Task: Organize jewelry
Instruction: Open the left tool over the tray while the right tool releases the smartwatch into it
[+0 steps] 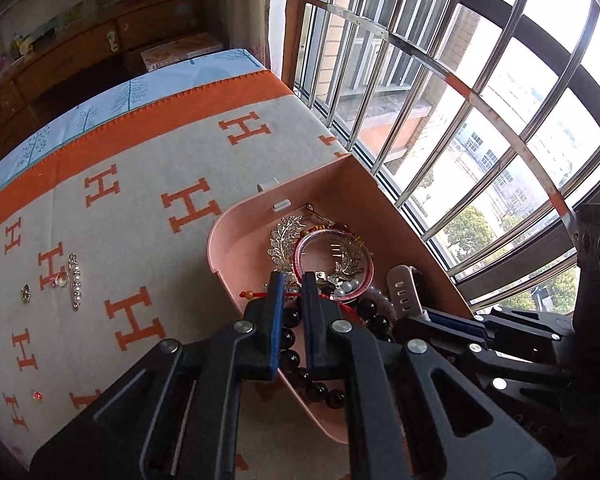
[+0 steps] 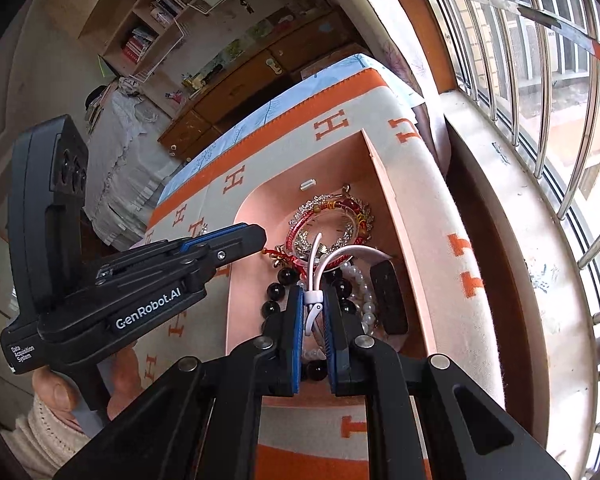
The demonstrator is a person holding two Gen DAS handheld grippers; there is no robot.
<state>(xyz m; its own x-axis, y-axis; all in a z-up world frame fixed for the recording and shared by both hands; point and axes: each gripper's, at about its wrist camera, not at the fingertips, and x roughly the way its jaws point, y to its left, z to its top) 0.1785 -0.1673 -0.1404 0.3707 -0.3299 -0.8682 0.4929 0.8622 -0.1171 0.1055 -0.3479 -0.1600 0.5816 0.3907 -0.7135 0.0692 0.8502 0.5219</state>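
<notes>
An open pink jewelry box (image 1: 220, 240) sits on the H-patterned blanket (image 1: 148, 160) by the window. Inside lie silver leaf brooches (image 1: 284, 236), a red bangle (image 1: 328, 233), a pearl bracelet (image 2: 366, 296) and a dark bead bracelet (image 1: 288, 336). My left gripper (image 1: 293, 286) hangs over the box's left part, shut on a thin red cord bracelet (image 1: 256, 293) with an orange bead. My right gripper (image 2: 314, 300) is over the box's near part, shut on a white watch strap (image 2: 320, 264) that loops out ahead of the fingers. A pearl pin (image 1: 75, 280), a ring (image 1: 60, 279) and a small brooch (image 1: 26, 293) lie on the blanket.
The box's lid (image 1: 340, 188) stands upright against the barred window (image 1: 460, 100). A tiny red stone (image 1: 38, 395) lies near the blanket's front. A wooden dresser (image 1: 80, 52) stands beyond the bed. A hand in a cream sleeve (image 2: 60, 400) holds the left gripper's handle.
</notes>
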